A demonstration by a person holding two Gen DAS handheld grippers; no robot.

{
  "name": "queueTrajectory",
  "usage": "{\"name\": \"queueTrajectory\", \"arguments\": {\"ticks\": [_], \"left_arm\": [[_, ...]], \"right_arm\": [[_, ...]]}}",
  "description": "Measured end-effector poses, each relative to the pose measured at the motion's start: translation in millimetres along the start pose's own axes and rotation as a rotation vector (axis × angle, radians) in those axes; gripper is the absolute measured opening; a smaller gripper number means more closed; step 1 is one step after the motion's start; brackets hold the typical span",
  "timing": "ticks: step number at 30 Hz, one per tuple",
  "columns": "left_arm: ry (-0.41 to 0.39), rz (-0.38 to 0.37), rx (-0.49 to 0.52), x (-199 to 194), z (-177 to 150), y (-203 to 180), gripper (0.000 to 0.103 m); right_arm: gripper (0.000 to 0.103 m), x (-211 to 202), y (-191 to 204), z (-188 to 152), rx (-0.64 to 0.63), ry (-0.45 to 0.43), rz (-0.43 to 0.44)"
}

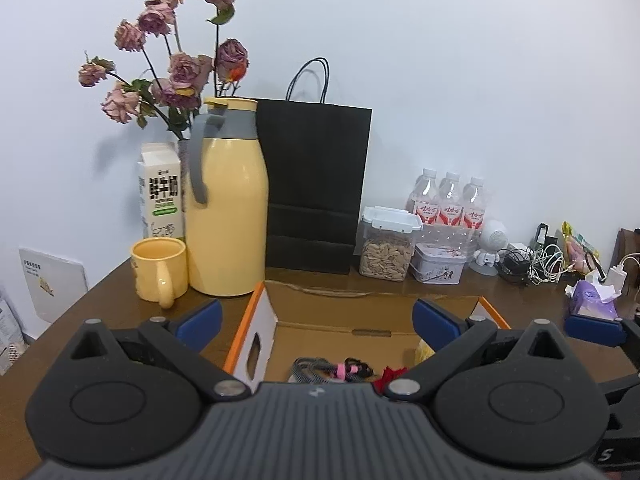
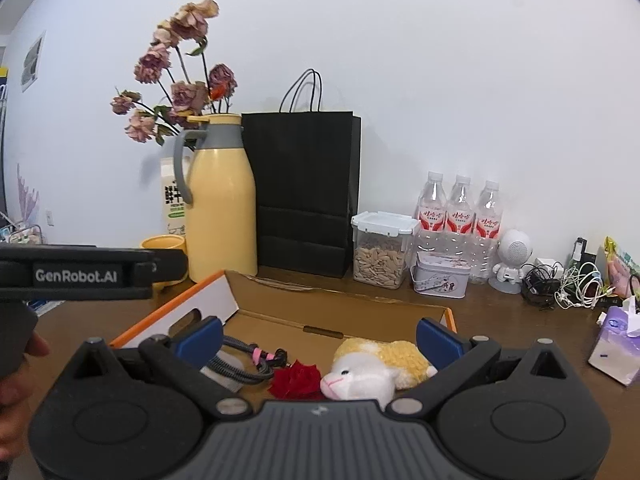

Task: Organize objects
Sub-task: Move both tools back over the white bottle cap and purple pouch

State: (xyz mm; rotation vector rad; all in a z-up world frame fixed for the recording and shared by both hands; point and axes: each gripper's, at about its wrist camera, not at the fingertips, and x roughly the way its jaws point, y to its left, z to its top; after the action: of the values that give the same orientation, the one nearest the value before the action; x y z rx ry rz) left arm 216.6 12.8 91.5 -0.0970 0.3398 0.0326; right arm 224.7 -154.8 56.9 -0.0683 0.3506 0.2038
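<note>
Left wrist view — cable bundle (image 1: 332, 368) and red rose (image 1: 390, 374) half-hidden behind spread, empty left tool (image 1: 317, 322); right tool (image 2: 319, 337) likewise apart.

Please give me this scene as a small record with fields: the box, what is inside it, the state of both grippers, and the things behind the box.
box: open cardboard box on a brown table
inside box: plush toy, red rose, bundled cable
left gripper: jaws open, holding nothing, above the box
right gripper: jaws open, holding nothing, above the box
behind box: yellow jug, yellow mug, black paper bag, nut container, tin, three water bottles
</note>
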Motion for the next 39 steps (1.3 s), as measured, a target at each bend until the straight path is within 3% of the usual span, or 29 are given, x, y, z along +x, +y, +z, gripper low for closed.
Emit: {"name": "queueTrajectory", "arguments": {"ticks": [14,22,29,39], "left_arm": [[0.057,0.04,0.021,-61,-31,34,0.103],[0.157,0.061,0.057,-68,-69,53,0.103],[0.241,0.082,0.049,-69,-103,73,0.103],[0.275,0.078,0.027,-63,-115,78,0.103]], "right_arm": [[0.103,-60,-10,-46,0.018,0.07,-0.028],[0.103,-75,-18,-87,0.026,0.161,-0.04],[0.103,-77,-24,-119,0.039,0.247,-0.049],[0.103,-52,-35,-131,0.104,0.3,-0.061]]}}
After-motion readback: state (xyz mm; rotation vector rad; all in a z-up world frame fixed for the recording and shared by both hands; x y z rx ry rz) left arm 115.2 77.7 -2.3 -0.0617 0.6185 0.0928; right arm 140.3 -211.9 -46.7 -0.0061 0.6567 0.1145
